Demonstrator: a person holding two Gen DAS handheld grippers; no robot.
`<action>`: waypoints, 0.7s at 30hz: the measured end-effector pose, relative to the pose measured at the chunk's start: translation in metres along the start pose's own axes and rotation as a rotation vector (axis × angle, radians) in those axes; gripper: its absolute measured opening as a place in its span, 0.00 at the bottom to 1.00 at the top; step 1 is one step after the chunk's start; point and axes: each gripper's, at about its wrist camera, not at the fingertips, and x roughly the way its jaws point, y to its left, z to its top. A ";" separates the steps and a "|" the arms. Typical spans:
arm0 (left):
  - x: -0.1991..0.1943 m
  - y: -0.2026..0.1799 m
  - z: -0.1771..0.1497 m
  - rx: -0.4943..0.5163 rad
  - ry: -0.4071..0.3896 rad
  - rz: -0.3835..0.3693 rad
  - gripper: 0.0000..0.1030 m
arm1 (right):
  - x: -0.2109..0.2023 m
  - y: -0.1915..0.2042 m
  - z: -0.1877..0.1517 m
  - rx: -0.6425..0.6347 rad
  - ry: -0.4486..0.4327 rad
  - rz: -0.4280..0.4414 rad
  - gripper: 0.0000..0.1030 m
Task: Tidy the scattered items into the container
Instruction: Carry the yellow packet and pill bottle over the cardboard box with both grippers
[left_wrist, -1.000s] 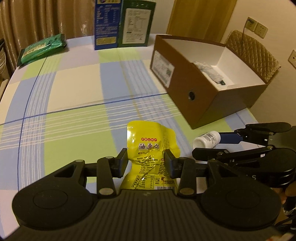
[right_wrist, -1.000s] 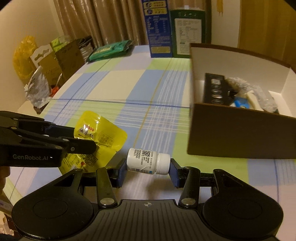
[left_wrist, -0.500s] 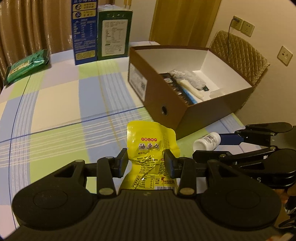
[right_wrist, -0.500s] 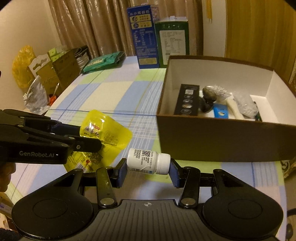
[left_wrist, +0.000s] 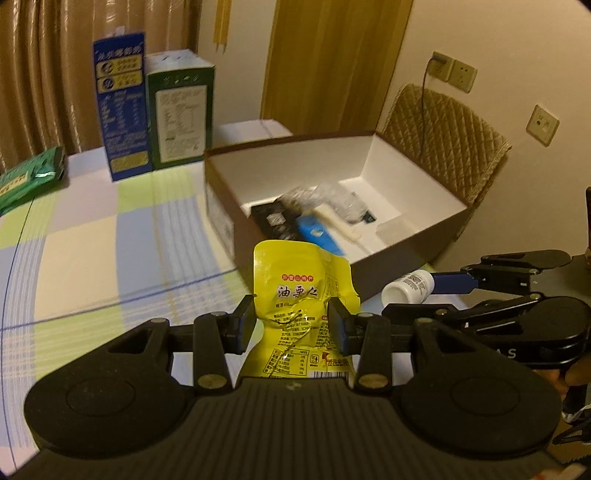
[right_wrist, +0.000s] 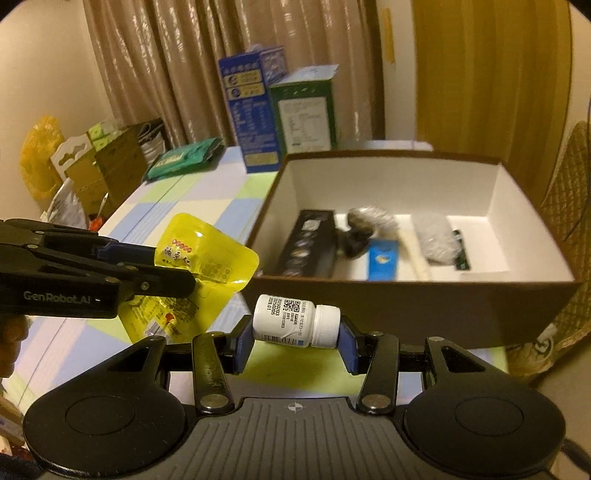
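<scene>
1. The left gripper (left_wrist: 291, 323) has its fingers clamped on a yellow snack pouch (left_wrist: 301, 295), squeezing its creased middle. The pouch stands upright between them, clear of the table (left_wrist: 81, 236).
2. The right gripper (right_wrist: 295, 341) has its fingers clamped on a white pill bottle (right_wrist: 295, 320). The bottle lies sideways, base against the left pad and cap against the right, also off the table.
3. From the right wrist view, the left gripper comes in from the left edge, with the pouch just beside the bottle and near the front left corner of the box.
4. The brown cardboard box (right_wrist: 406, 306), open on top and white inside, sits on the checked tablecloth right in front of both grippers.
5. Already in the box: a long black carton (right_wrist: 308, 243), a blue packet (right_wrist: 382, 258), a white stick-like thing (right_wrist: 413, 251), some crinkled clear wrapping (right_wrist: 434, 236) and a dark lump that is too blurred to name.
6. Behind the box, a blue carton (right_wrist: 251, 110) and a green carton (right_wrist: 306, 110) stand side by side.
7. A flat green packet (right_wrist: 184, 158) lies at the table's far left.
8. A quilted chair back (left_wrist: 447, 136) shows beyond the box.
</scene>
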 end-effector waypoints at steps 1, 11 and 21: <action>0.001 -0.004 0.003 0.002 -0.004 -0.004 0.35 | -0.002 -0.005 0.002 -0.002 -0.004 -0.002 0.43; 0.029 -0.037 0.049 -0.001 -0.059 -0.037 0.35 | -0.016 -0.066 0.032 -0.010 -0.068 -0.041 0.43; 0.081 -0.054 0.097 -0.045 -0.077 -0.010 0.35 | 0.014 -0.125 0.069 -0.020 -0.053 -0.058 0.43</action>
